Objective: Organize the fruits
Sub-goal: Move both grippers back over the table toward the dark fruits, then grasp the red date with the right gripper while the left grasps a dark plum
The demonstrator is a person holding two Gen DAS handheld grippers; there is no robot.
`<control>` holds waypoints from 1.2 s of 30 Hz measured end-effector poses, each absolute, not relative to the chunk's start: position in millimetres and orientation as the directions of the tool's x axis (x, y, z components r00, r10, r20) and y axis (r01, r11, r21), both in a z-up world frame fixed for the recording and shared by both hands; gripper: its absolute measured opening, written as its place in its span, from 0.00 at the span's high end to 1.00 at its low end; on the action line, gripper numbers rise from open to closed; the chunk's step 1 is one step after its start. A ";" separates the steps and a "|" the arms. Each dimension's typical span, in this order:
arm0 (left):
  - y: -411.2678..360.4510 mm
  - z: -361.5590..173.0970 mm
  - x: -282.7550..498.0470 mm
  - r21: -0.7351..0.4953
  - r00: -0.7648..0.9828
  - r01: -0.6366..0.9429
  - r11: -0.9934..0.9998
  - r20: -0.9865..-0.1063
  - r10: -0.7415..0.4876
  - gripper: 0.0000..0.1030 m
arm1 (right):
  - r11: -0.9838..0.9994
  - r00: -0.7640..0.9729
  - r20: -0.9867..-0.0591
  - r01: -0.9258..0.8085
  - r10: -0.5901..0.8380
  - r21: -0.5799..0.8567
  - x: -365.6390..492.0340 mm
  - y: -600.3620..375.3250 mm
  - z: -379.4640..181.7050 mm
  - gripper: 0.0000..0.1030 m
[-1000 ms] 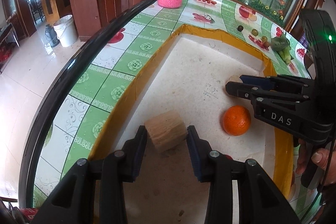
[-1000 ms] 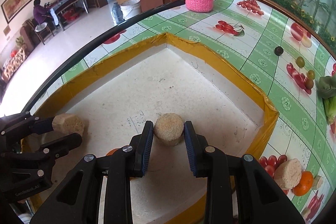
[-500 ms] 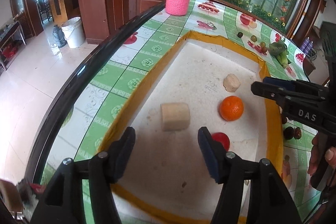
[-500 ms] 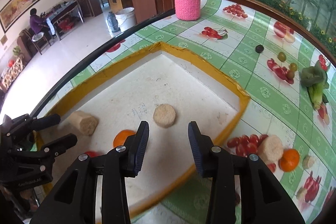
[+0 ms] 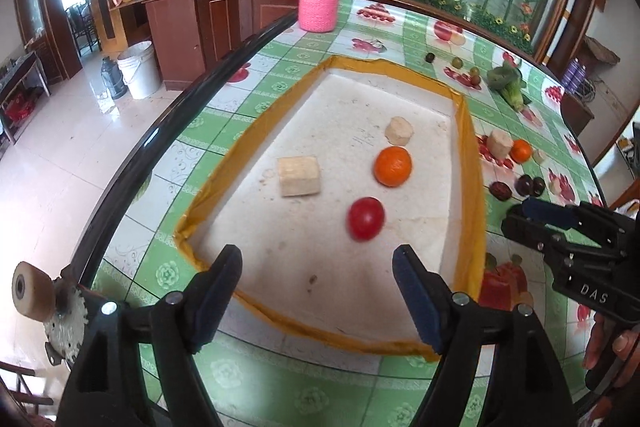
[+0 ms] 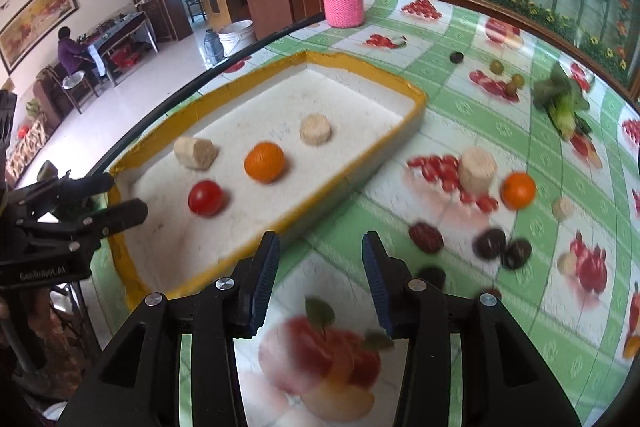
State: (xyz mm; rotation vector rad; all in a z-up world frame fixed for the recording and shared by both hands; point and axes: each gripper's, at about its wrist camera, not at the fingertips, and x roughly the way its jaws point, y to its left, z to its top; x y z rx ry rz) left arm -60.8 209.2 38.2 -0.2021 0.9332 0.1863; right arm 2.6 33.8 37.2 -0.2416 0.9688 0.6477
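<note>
Dark fruits (image 6: 502, 247) smeared by blur, perhaps plums, hand (image 5: 612, 351) cut by right edge

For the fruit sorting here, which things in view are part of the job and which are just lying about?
Part of the job:
- tray, holding an orange, a tomato and two tan chunks
- loose orange, dark fruits and tan piece on the tablecloth
- left gripper and right gripper, both opening with nothing between the jaws

Lying about:
- pink jar
- leafy greens
- white bucket
</note>
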 end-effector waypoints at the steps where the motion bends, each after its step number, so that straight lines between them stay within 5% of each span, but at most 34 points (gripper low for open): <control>1: 204.6 39.6 -61.4 -0.091 0.583 -0.234 0.968 -0.810 0.065 0.22 | 0.795 0.396 -0.828 -0.599 0.396 0.093 0.0 27.2 35.3 0.58; 12: 136.7 52.5 -55.5 -0.067 0.593 -0.069 0.995 -0.805 -0.013 0.15 | 0.910 0.432 -0.853 -0.399 0.292 0.110 -8.4 -73.3 14.2 0.57; 16: 109.8 52.9 -54.4 -0.053 0.585 -0.004 0.999 -0.810 -0.040 0.15 | 0.931 0.455 -0.845 -0.344 0.280 0.123 2.3 -96.9 14.0 0.45; 25: 74.0 49.1 -58.5 -0.024 0.558 0.071 0.997 -0.828 -0.060 0.14 | 0.883 0.439 -0.815 -0.436 0.379 0.176 33.3 -76.5 9.4 0.46; 30: 65.5 46.3 -56.5 -0.024 0.549 0.076 0.997 -0.834 -0.062 0.14 | 0.864 0.418 -0.815 -0.467 0.401 0.186 45.5 -69.0 -1.3 0.59; 32: 61.1 44.6 -53.3 -0.026 0.543 0.079 0.997 -0.837 -0.065 0.14 | 0.855 0.417 -0.815 -0.488 0.403 0.174 47.2 -68.2 -2.0 0.76; 36: 49.1 41.0 -39.6 -0.035 0.533 0.090 0.995 -0.842 -0.078 0.14 | 0.850 0.423 -0.808 -0.498 0.410 0.171 42.8 -79.9 0.5 0.76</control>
